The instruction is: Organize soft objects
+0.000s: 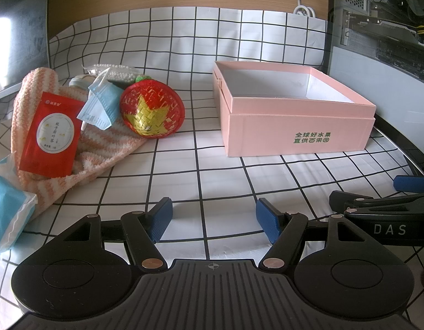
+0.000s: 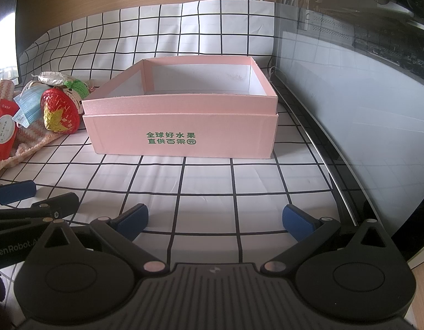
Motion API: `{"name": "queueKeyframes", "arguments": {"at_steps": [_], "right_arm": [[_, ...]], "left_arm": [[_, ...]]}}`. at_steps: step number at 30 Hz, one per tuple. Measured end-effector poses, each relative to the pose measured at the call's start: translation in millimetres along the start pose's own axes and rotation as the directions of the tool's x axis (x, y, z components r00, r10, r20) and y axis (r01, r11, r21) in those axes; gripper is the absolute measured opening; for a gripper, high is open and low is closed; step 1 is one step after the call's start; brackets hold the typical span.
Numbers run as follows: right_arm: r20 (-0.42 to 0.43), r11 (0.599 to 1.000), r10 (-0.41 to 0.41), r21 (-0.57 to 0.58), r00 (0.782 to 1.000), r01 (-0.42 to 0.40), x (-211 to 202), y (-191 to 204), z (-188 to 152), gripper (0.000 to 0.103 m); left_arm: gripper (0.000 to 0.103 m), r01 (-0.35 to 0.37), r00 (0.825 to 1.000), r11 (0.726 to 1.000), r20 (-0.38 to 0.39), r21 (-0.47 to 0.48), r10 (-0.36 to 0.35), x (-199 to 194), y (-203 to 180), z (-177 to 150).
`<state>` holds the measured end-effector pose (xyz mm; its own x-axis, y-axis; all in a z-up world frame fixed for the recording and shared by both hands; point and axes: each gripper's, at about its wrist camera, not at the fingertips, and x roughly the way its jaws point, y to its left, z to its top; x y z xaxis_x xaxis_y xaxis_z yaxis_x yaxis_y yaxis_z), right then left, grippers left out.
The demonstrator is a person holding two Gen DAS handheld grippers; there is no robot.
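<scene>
Both tongs are hovering low over the near edge of the desk [image 1: 212, 165], which is covered in a black-and-white grid cloth, and neither is gripping anything: the left tongs [image 1: 213, 221] are standing wide open with bare cloth between the blue pads, and the right tongs [image 2: 214, 221] are spread just as wide, also empty. The soft things are lying in a heap at the left of the desk: a peach-and-white striped towel [image 1: 102, 148] underneath, a red tea sachet [image 1: 51, 134] lying on it, a blue face mask [image 1: 102, 104] beside that, a red and yellow woven hat [image 1: 153, 110] resting against the towel's right edge, and a bag of cotton swabs [image 1: 117, 71] at the far side of the pile. A blue tissue pack [image 1: 5, 209] is sitting at the near left. The pink box [image 2: 181, 121] is standing open and looks empty at the right of the pile, well apart from both tongs, and it is probably where the items are going. The step in hand seems to be the first pick. To do it well, the left tongs should be reaching for a loose top item such as the mask or the sachet, closing on one piece only so the towel is not dragged along, while the right tongs are keeping out of its path near the box.
</scene>
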<state>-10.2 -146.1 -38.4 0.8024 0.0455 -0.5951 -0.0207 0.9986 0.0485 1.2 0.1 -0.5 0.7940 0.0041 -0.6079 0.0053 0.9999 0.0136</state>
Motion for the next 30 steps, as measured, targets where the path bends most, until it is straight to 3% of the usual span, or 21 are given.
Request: {"name": "queueKeyframes", "arguments": {"at_steps": [16,19,22,26,28,30], "right_arm": [[0.001,1.0,0.002,0.001,1.0,-0.002,1.7,-0.6,-2.1,0.103],[-0.011,0.999,0.027,-0.017,1.0,-0.027,2.4,-6.6,-1.0,0.103],[-0.058,0.997,0.075,0.013,0.996,-0.074,4.1,-13.5,7.4,0.103],[-0.114,0.999,0.038,-0.031,0.993,-0.042,7.8,-5.2,11.7,0.103],[-0.123,0.999,0.021,-0.023,0.992,-0.024,9.2,-2.3,13.1,0.103],[-0.145,1.0,0.019,-0.022,0.989,-0.022,11.3,-2.0,16.4,0.103]], "left_arm": [[0.074,-0.004,1.0,1.0,0.001,0.005,0.004,-0.1,-0.4,-0.1],[0.069,-0.028,1.0,0.999,0.009,0.037,0.028,-1.8,-1.9,-1.0],[0.068,0.035,0.999,0.999,-0.004,0.023,-0.035,-1.9,6.0,-0.7],[0.068,0.131,0.991,0.991,-0.016,0.014,-0.131,-23.2,39.4,6.2],[0.068,0.115,0.993,0.993,0.001,-0.036,-0.115,-46.1,71.0,12.1],[0.068,0.052,0.998,0.991,-0.019,-0.125,-0.055,-66.5,112.1,19.0]]}}
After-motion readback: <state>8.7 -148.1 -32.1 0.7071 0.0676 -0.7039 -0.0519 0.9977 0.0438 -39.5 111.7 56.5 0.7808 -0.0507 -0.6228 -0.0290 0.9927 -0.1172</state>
